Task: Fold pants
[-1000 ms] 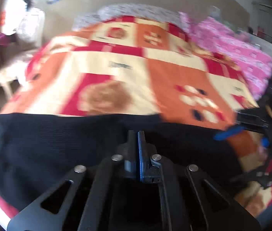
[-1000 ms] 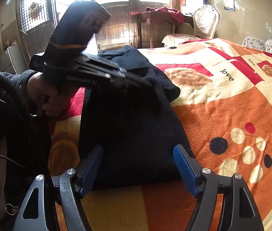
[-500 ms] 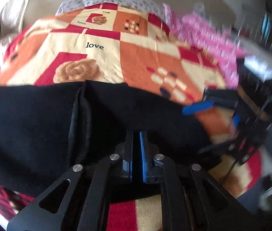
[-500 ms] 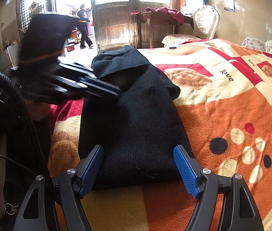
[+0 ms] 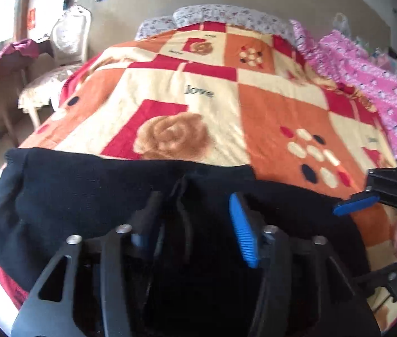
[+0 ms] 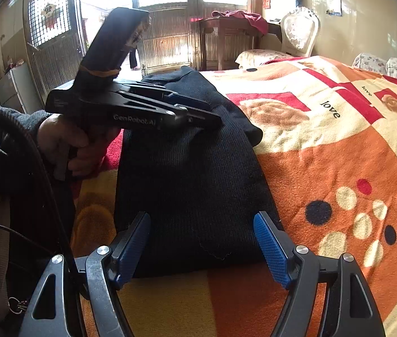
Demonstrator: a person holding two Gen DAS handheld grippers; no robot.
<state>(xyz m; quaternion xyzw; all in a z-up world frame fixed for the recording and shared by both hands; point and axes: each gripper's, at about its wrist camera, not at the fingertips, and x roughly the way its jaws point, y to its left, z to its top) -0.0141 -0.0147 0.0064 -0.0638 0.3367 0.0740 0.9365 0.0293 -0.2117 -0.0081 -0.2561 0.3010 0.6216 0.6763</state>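
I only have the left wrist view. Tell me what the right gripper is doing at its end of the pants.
Observer: The right gripper is open, with its pads spread about as wide as the near end of the black pants. Nothing is pinched.
Operator: Report how that end lies.
Observer: Flat on the blanket, with a straight edge and one loose thread.
Operator: Now describe my left gripper from that side.
Observer: The left gripper, its jaws opening with a ridge of fabric between them, sits low over the pants' other end. A hand in a dark sleeve holds it.
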